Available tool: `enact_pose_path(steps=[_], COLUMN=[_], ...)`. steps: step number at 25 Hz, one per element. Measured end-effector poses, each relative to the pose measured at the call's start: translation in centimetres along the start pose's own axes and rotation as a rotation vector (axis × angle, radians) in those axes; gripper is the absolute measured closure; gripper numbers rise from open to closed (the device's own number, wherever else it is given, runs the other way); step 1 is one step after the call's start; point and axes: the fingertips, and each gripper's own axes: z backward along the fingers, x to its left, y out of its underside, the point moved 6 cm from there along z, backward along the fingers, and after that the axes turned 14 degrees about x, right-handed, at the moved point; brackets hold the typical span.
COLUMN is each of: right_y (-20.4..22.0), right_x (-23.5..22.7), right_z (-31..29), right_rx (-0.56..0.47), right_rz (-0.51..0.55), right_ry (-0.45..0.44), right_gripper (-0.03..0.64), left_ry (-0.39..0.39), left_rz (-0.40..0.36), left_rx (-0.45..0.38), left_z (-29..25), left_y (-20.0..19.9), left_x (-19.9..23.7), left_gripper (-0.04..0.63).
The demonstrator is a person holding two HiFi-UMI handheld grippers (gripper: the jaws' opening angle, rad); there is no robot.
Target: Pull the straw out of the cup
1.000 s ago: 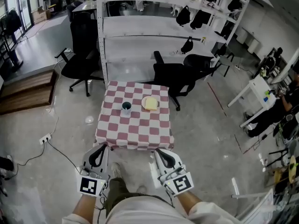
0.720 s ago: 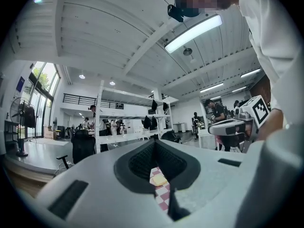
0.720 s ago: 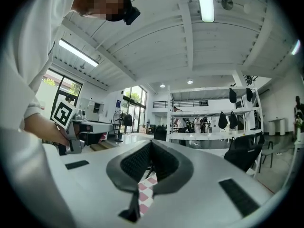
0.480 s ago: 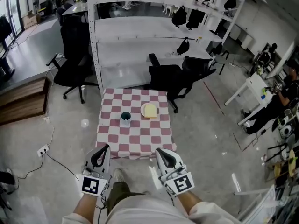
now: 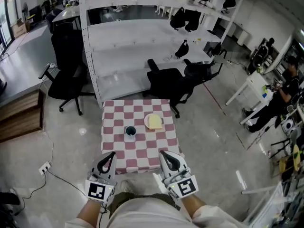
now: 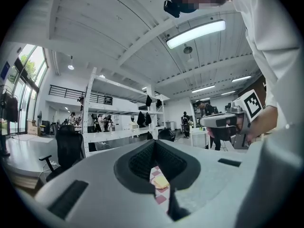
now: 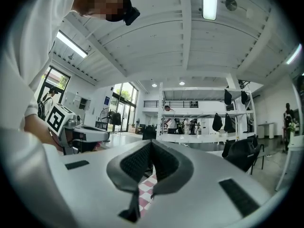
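Note:
A small dark cup (image 5: 130,131) stands near the middle of a table with a red-and-white checked cloth (image 5: 140,148). Any straw in it is too small to make out. A yellow thing on a white plate (image 5: 153,121) lies to the cup's right. My left gripper (image 5: 110,154) and right gripper (image 5: 164,153) are held side by side just short of the table's near edge, both shut and holding nothing. In the left gripper view the shut jaws (image 6: 154,143) frame a strip of the cloth and the yellow thing (image 6: 161,181). In the right gripper view the shut jaws (image 7: 151,143) show only cloth (image 7: 145,194).
Black office chairs (image 5: 166,82) stand behind the table, in front of a white shelving rack (image 5: 137,32). Another chair (image 5: 64,75) is at the back left. A power strip with a cable (image 5: 45,166) lies on the floor at left. A person (image 5: 280,99) sits at a desk on the right.
The table has drawn nearer and lower in the head view as I walk toward it. Both grippers have moved forward together, still shut, and now reach its near edge.

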Motion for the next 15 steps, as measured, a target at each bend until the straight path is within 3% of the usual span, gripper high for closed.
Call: enact_pose_path(steps=[6,15], right_y=[-0.2,-0.9], right_x=[-0.6,-4.5], right_z=[-2.8,-4.7], right_rx=[0.010,0.008], right_rz=[-0.009,0.005], right_ry=[0.009,-0.046], right_gripper=[0.613,0.614], left_ry=[0.013,-0.034], left_rz=[-0.001,0.031], left_rx=[0.003,0.000], left_z=[-2.2,-3.8], left_y=[0.2,-0.4], left_x=[2.0,2.0], left_gripper=[0.592,0.591])
